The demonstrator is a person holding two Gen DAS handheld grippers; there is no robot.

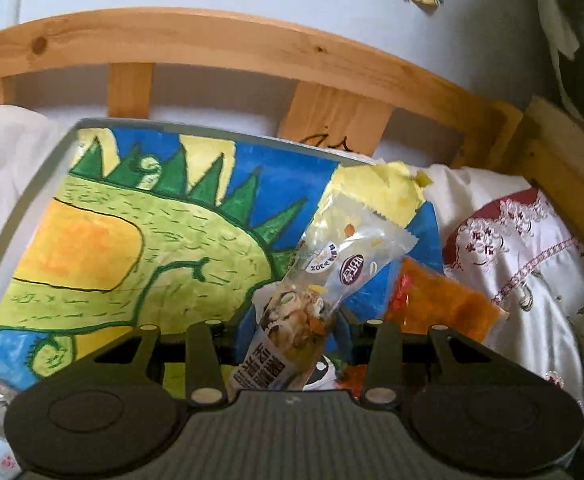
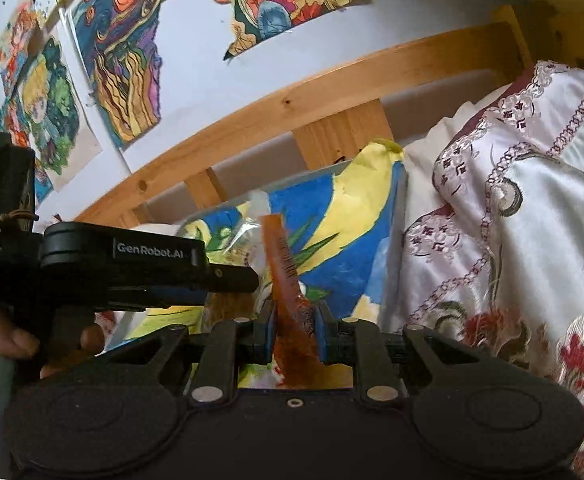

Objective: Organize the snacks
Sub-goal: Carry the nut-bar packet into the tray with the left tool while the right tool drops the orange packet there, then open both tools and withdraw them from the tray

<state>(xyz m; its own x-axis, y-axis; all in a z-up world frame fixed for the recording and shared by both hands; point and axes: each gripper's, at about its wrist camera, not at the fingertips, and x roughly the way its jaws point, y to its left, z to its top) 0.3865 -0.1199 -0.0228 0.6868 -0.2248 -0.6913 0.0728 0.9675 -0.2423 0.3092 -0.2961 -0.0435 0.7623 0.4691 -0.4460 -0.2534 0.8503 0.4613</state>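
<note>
My left gripper (image 1: 295, 330) is shut on a clear-wrapped nut snack bar (image 1: 324, 272) that sticks up and to the right over a grey box lined with a dinosaur painting (image 1: 132, 232). My right gripper (image 2: 294, 320) is shut on an orange snack packet (image 2: 288, 280), held edge-on above the same painted box (image 2: 352, 240). The orange packet also shows in the left wrist view (image 1: 440, 300), just right of the snack bar. The left gripper's body (image 2: 124, 264) shows at the left of the right wrist view, close beside the right gripper.
A wooden bed rail (image 1: 212, 40) runs behind the box. A white and maroon embroidered satin quilt (image 2: 512, 220) lies to the right, white bedding (image 1: 8, 152) to the left. Children's drawings (image 2: 124, 52) hang on the wall. A hand (image 2: 8, 340) holds the left gripper's handle.
</note>
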